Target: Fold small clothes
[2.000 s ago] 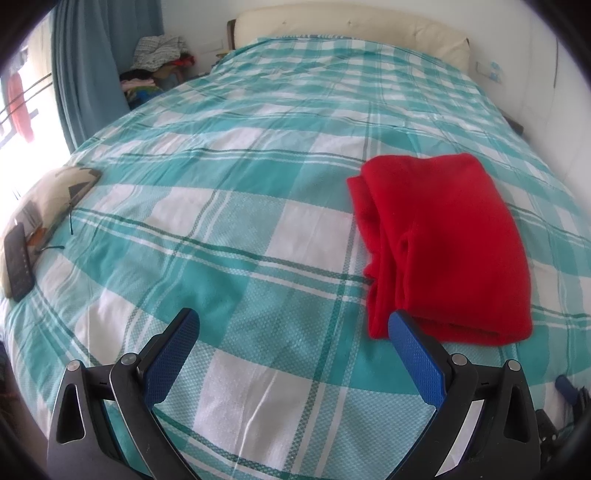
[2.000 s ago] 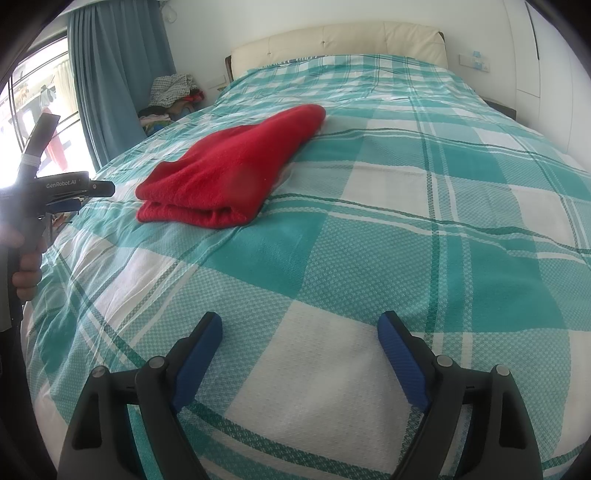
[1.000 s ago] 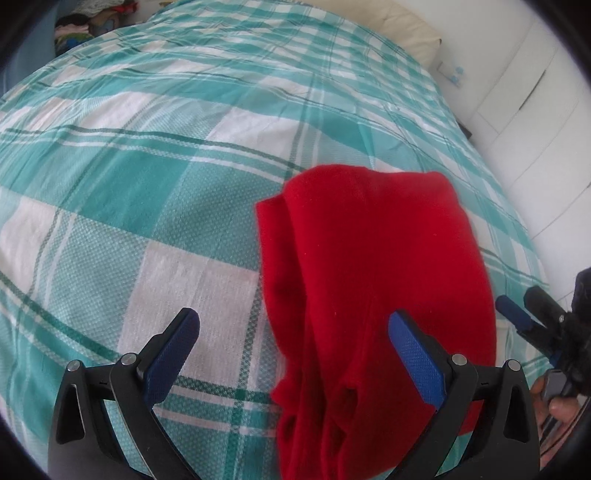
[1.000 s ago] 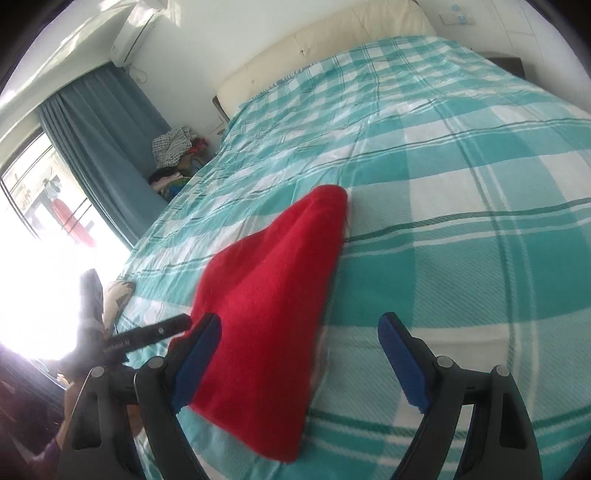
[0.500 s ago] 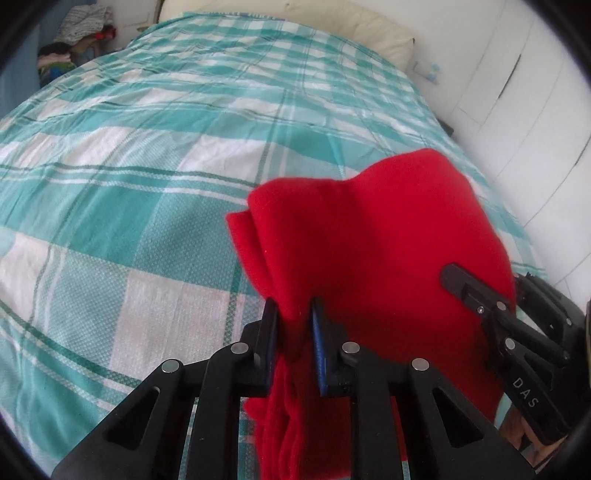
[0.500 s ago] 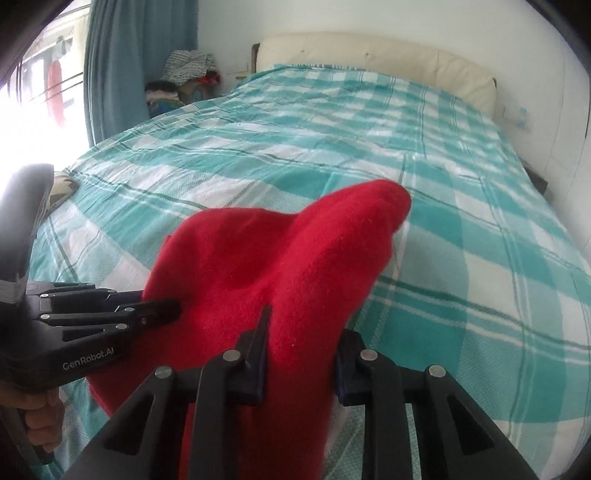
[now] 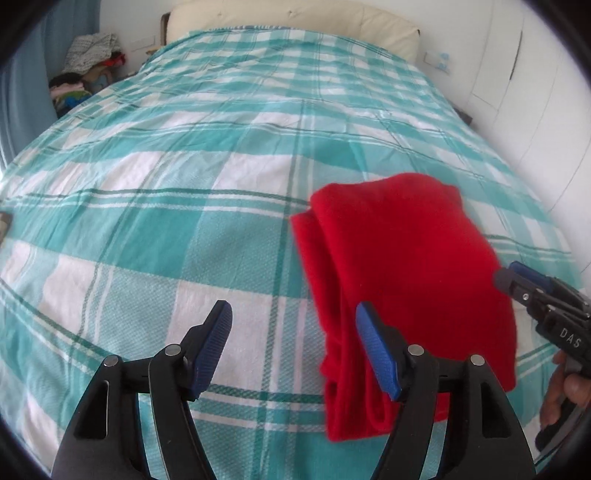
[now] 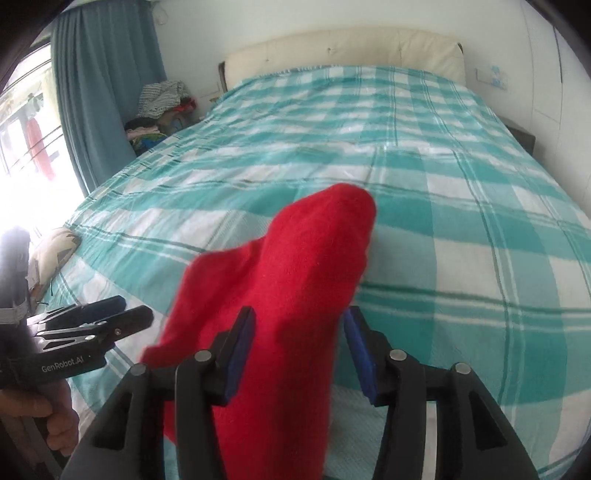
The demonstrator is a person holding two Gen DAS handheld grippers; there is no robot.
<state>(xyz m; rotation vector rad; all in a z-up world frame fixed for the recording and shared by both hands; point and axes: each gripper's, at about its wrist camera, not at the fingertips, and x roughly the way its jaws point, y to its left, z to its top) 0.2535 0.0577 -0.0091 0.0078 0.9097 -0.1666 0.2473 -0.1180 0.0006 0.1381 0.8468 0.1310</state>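
The left gripper [image 7: 293, 347] has its jaws spread wide and holds nothing. Its right blue pad [image 7: 376, 347] lies just against the left folded edge of the red cloth [image 7: 406, 258]; whether it actually touches cannot be told. Its left pad [image 7: 212, 345] hangs over bare bedspread [image 7: 184, 184].

The right gripper [image 8: 299, 354] is partly open, its jaws straddling the cloth [image 8: 295, 280]. The fabric fills the gap between the two pads, and the left pad [image 8: 238, 354] looks pressed against it, while the right pad [image 8: 360, 356] sits at the cloth's edge. From this camera the cloth rises in a hump between the fingers, so the grip looks loose rather than clamped.

The cloth is folded into a thick bundle and lies on the bedspread toward the near right part of the bed, well away from the headboard [image 7: 295, 18]. Its layered fold edges face the left gripper.

Each tool shows in the other's view: the right one at the cloth's right edge [image 7: 543, 299], the left one beside the cloth's left corner [image 8: 92, 325].
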